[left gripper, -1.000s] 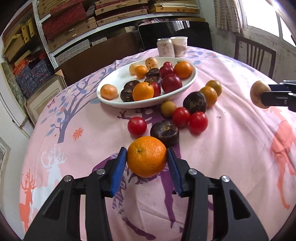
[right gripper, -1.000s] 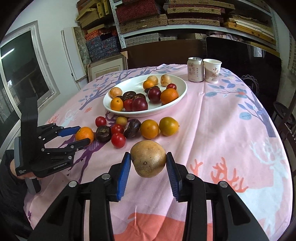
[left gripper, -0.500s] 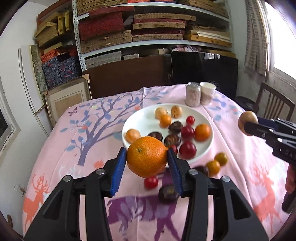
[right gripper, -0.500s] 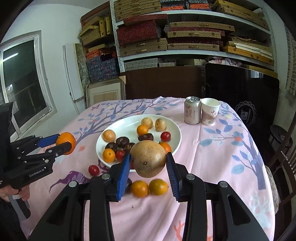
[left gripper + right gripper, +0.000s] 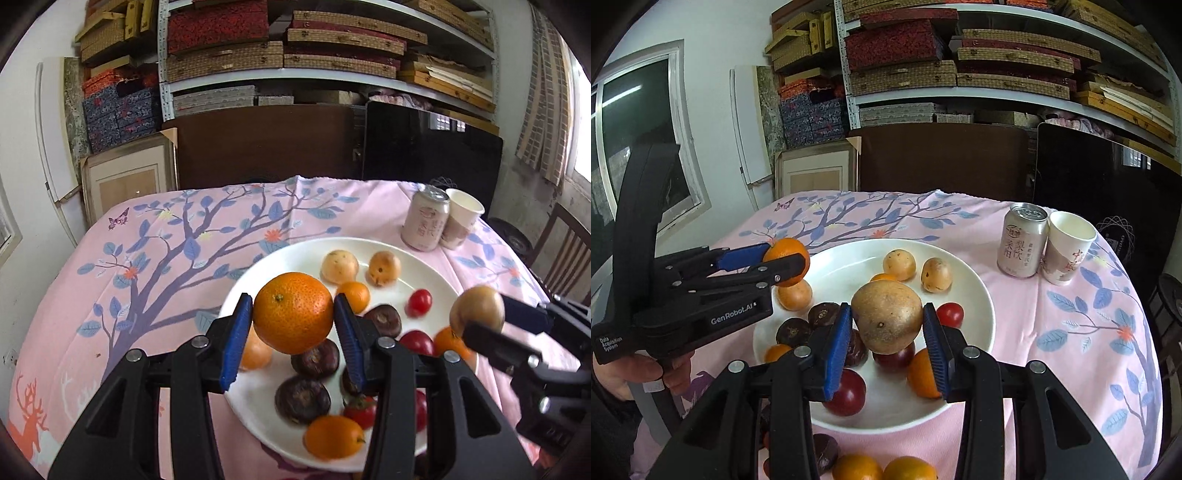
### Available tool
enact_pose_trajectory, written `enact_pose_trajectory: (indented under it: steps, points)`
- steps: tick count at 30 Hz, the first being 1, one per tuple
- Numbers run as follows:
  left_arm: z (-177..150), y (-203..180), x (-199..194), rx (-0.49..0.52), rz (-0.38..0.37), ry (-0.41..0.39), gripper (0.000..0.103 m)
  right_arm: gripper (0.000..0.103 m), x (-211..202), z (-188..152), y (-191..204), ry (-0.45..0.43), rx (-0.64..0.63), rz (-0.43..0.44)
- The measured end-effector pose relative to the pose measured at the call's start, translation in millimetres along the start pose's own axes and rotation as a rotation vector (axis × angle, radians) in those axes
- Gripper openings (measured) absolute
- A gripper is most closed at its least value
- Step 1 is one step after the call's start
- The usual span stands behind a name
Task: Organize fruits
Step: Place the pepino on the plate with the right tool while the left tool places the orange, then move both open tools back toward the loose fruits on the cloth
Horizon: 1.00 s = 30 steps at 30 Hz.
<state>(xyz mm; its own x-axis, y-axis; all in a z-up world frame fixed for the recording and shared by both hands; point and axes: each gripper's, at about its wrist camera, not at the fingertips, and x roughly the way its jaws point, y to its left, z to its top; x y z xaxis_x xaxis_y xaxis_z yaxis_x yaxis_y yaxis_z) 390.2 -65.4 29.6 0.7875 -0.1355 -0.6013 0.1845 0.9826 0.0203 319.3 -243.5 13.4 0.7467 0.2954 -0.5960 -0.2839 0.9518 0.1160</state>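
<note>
My left gripper (image 5: 293,317) is shut on an orange (image 5: 293,312) and holds it in the air above the left part of the white plate (image 5: 295,254). It also shows in the right wrist view (image 5: 775,260). My right gripper (image 5: 886,325) is shut on a tan round fruit (image 5: 886,320) and holds it above the plate's (image 5: 834,269) middle. It also shows in the left wrist view (image 5: 484,317), over the plate's right rim. The plate holds several oranges, dark fruits, red tomatoes and tan fruits.
A drink can (image 5: 1021,245) and a paper cup (image 5: 1067,253) stand behind the plate on the right. Two oranges (image 5: 882,467) and a dark fruit (image 5: 823,452) lie on the pink cloth in front of the plate. Shelves, a chair and a window ring the table.
Both grippers have moved forward with their fruits, from short of the plate to above it. The plate now fills the lower middle of both views.
</note>
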Motion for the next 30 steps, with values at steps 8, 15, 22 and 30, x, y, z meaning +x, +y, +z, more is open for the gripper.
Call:
enact_pose_trajectory:
  steps: [8,15,22,30]
  points:
    - [2.7,2.3,-14.1,0.025,-0.005,-0.099,0.098,0.099,-4.5,-2.2,2.7,-0.019,-0.038,-0.068]
    - [-9.3,3.3,-47.0,0.096,-0.003,-0.106,0.098,0.099,-42.0,-8.8,-2.1,-0.015,-0.028,-0.091]
    - [-24.0,4.3,-85.2,0.063,-0.027,-0.106,0.098,0.099,-82.3,-23.4,6.1,-0.010,-0.049,-0.101]
    - [-73.4,6.7,-106.1,0.062,-0.043,-0.050,0.098,0.099,-106.4,-54.8,2.4,0.005,-0.005,-0.053]
